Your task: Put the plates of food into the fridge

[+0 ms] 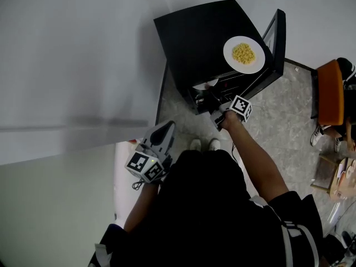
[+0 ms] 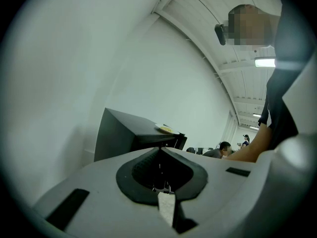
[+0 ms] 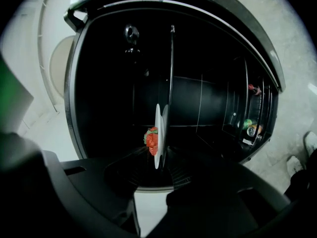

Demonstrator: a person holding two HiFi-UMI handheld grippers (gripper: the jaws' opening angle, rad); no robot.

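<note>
reaching into the fridge [image 1: 200,38], right claw [image 3: 159,163] grips a strawberry plate [image 3: 157,133]; left claw [image 2: 160,157], jaws together, points upward.

Fridge [image 1: 194,38] matt black; plate [image 3: 158,118] glossy white, smooth; floor [image 1: 289,110] mottled stone; left gripper [image 2: 159,152] matt grey plastic.

Count: 2 plates, i.e. plate with yellow food [image 1: 243,54] and plate of strawberries [image 3: 157,135]. 1 black fridge [image 1: 194,38]. 2 grippers: left gripper [image 1: 162,133], right gripper [image 3: 159,155]. 1 orange chair [image 1: 330,92]. 2 white shoes [image 1: 195,144].
</note>
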